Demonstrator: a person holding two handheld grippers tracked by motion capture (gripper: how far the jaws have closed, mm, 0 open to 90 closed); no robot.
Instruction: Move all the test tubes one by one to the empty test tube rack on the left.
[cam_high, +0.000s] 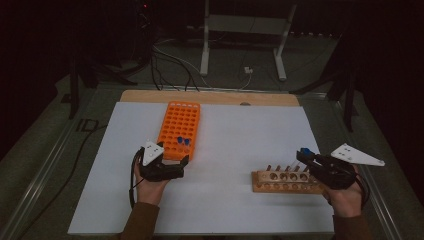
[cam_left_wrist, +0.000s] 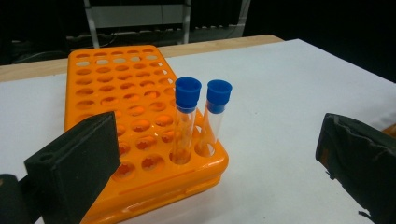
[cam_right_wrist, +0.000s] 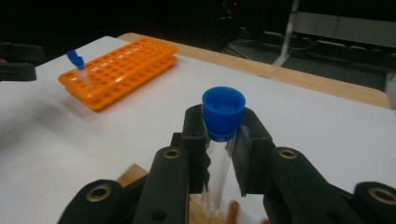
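Right claw (cam_right_wrist: 219, 154) pinches a blue-capped test tube (cam_right_wrist: 219, 140) just below its cap — light, slick, likely brittle; grip gently mid-shaft. Left claw (cam_left_wrist: 210, 154) stands spread.

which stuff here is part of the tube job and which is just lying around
In the job:
- right gripper, shut on a blue-capped tube
- wooden rack, with more tubes in it
- orange rack, holding two capped tubes
- left gripper, open beside the orange rack

Lying about:
- cables on the floor beyond the table
- white stand behind them
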